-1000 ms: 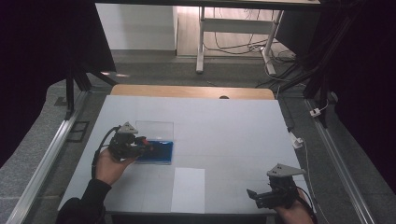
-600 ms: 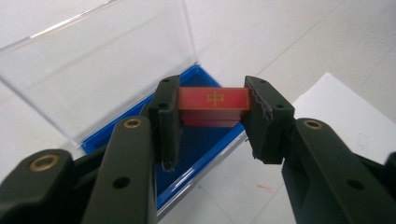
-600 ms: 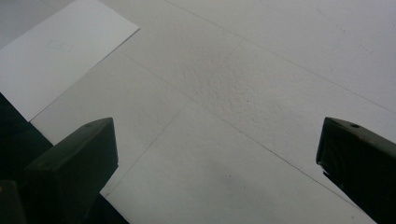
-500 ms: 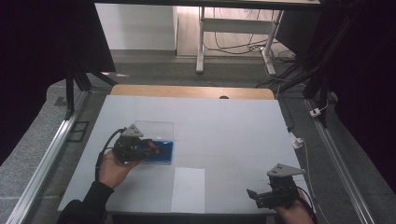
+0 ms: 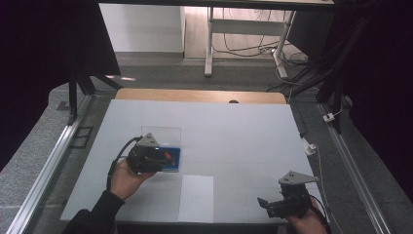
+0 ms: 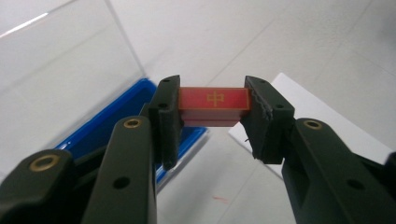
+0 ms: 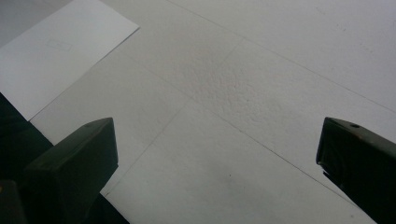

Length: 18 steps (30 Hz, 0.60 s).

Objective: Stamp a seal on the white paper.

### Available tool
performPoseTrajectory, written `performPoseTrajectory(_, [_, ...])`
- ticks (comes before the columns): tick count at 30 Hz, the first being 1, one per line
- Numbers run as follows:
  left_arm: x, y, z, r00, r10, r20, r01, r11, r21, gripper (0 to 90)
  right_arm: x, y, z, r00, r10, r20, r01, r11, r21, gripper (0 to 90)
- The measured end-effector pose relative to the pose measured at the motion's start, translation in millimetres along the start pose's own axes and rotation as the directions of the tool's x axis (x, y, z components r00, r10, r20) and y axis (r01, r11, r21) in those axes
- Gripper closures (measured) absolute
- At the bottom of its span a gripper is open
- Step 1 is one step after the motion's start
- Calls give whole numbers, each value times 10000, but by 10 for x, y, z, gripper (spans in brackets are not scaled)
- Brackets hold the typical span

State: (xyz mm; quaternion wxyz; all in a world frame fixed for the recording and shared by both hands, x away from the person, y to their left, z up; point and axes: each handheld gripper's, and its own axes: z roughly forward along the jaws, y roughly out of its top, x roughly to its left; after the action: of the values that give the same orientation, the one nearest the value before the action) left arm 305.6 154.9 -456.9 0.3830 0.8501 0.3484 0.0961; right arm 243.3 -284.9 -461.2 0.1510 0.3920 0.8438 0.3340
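My left gripper [image 6: 212, 112] is shut on a small red block [image 6: 214, 103] with a gold character on its face, pinched by its two ends. It hangs just above the right end of a blue box [image 6: 105, 128] whose clear lid [image 6: 60, 70] stands raised behind. In the high view the left gripper [image 5: 163, 157] is over the blue box [image 5: 175, 166] at the table's left. My right gripper [image 5: 265, 204] rests near the front right edge. Its jaws [image 7: 217, 154] stand wide open over bare table.
A white sheet of paper [image 5: 196, 197] lies at the front middle of the white table [image 5: 243, 136], between the two hands, and also lies at the upper left of the right gripper view as a paper corner [image 7: 51, 51]. Metal rails [image 5: 53, 161] run along both table sides.
My left hand has moved rightward over the blue box, carrying the red block. The right hand has stayed where it was.
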Motion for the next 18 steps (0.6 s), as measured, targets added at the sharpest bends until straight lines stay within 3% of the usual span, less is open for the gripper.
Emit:
performPoseTrajectory(9, [-187,54,170,9974,435,570,-454,9984,324,582,0,-1,-2,10000,-74,4,74,10000,30,0])
performPoseTrajectory(18, [-400,80,361,9908,1047,855,-1117,9904,816,582,1,-1,-1,9999,-111,9,111,9999,38,0])
